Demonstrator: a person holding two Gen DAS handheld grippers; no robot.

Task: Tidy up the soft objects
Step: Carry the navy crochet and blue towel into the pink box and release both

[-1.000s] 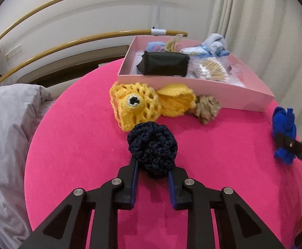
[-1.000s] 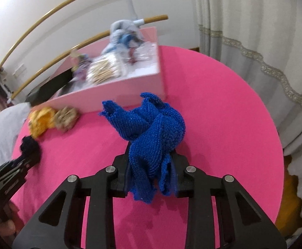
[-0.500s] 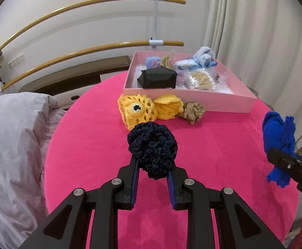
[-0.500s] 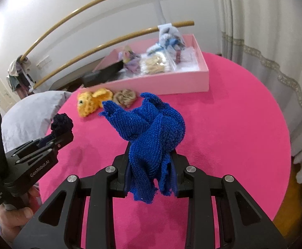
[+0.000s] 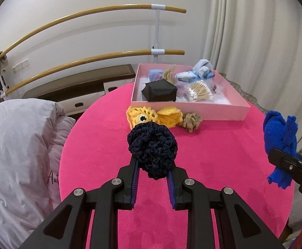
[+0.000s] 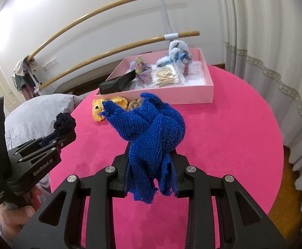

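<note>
Navy crochet ball [image 5: 152,150] sits clamped in left claw [image 5: 152,167], held up off the pink counter [image 5: 213,145]. Right claw [image 6: 151,166] is clenched on blue knit piece [image 6: 151,130], also lifted clear of counter. Pink box [image 5: 192,109] w/ assorted soft bits stands at far side; yellow crochet fish [image 5: 139,117] & beige scrunchie [image 5: 191,121] lie just in front of it.

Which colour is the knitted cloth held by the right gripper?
Bright royal blue knitted cloth; the right wrist view shows it best.
</note>
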